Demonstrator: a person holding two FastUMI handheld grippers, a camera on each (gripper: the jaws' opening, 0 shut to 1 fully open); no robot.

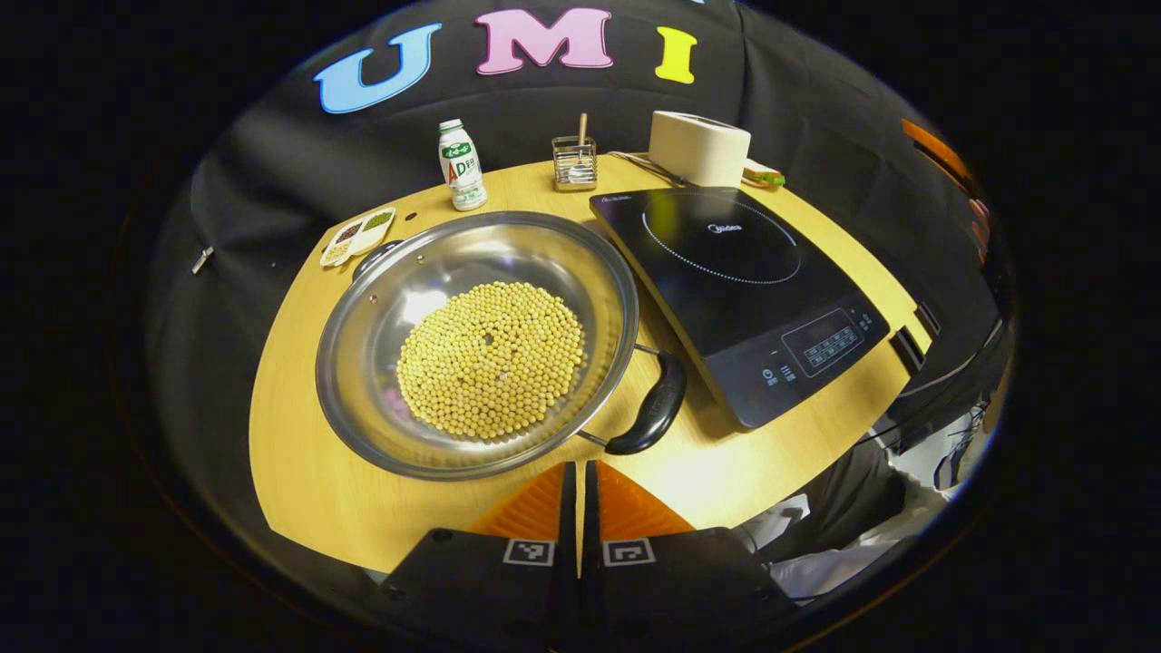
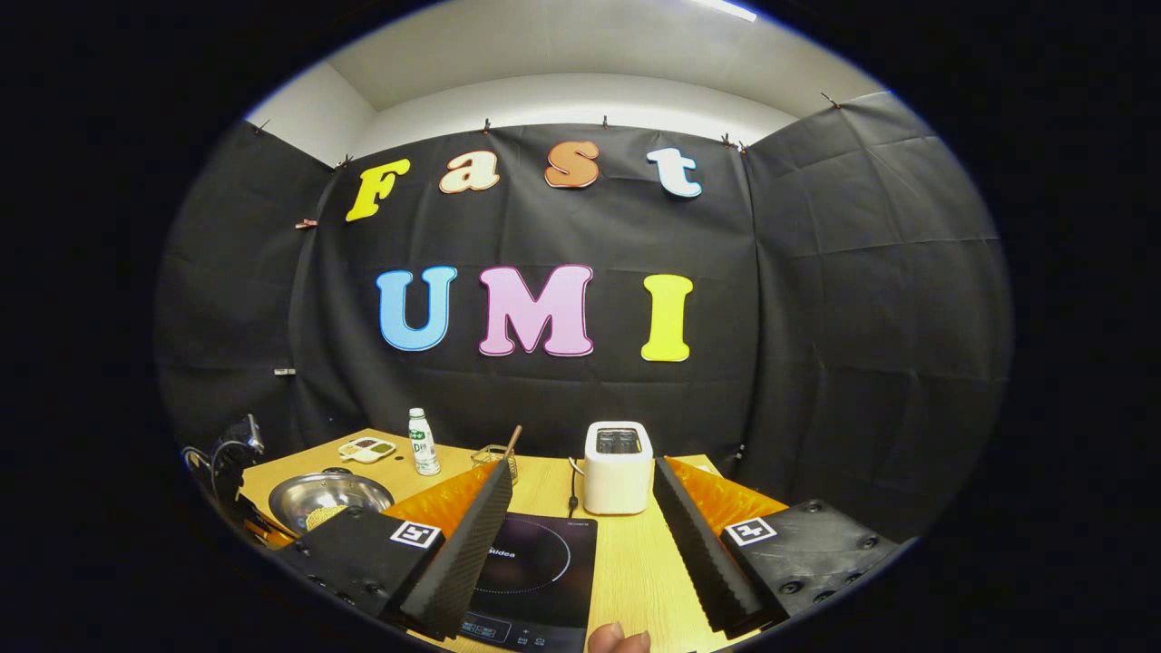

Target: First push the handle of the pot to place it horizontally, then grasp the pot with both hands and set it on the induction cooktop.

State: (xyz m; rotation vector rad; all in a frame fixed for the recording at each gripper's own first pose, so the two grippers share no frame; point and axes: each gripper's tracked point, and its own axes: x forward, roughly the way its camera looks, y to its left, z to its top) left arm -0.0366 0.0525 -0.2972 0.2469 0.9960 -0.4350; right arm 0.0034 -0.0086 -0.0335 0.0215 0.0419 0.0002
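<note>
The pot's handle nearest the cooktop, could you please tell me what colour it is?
Black; the pot's handle shows best in the left gripper view.

A: Strong overhead light is thrown onto the round yellow wooden table (image 1: 299,472); a bright glare patch is seen on it near the lower edge of the left gripper view.

B: White reflections are caught on the shiny steel pot (image 1: 381,299), and a soft sheen on the glossy black induction cooktop (image 1: 726,272).

A: In the right gripper view a ceiling light strip (image 2: 726,9) is glimpsed; the black cloth wall (image 2: 862,317) is left dim.

B: Straight lines are bent by the fisheye, and softness is noted at the edges.
</note>
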